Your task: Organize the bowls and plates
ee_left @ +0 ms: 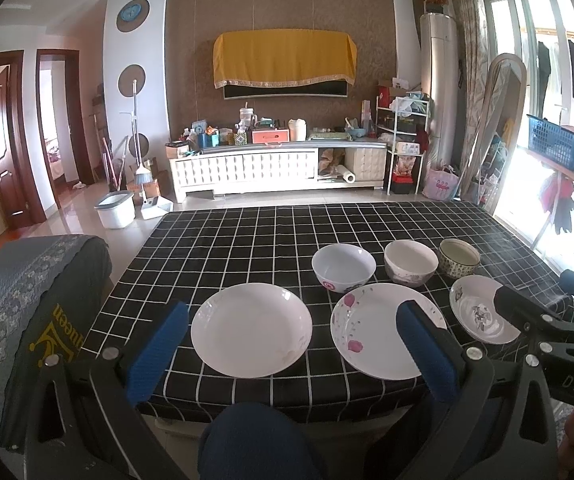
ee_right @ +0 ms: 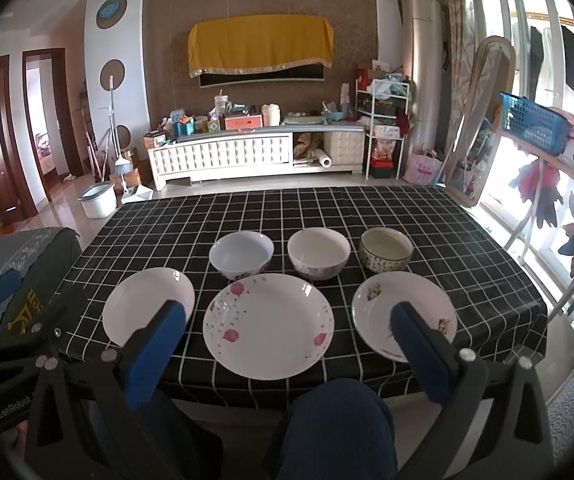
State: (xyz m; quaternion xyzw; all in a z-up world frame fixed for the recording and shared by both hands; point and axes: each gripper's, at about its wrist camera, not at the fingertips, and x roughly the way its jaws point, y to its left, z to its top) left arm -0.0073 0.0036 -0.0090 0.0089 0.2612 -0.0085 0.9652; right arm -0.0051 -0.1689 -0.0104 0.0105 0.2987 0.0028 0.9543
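Note:
Three plates lie along the table's near edge: a plain white plate [ee_left: 251,330] [ee_right: 143,304], a pink-flowered plate [ee_left: 371,330] [ee_right: 268,326] and a small patterned plate [ee_left: 483,308] [ee_right: 391,312]. Behind them stand a white bowl [ee_left: 343,267] [ee_right: 241,254], a cream bowl [ee_left: 411,262] [ee_right: 319,253] and a dark patterned bowl [ee_left: 459,258] [ee_right: 385,255]. My left gripper [ee_left: 293,326] is open and empty, held before the near edge. My right gripper [ee_right: 289,324] is open and empty, also short of the edge; it shows at the right of the left wrist view [ee_left: 535,320].
The table has a black checked cloth [ee_left: 247,240] [ee_right: 447,232]. My knee [ee_left: 247,440] [ee_right: 335,428] is below the near edge. A covered chair [ee_left: 27,300] stands at the left. A drying rack [ee_right: 559,184] stands at the right.

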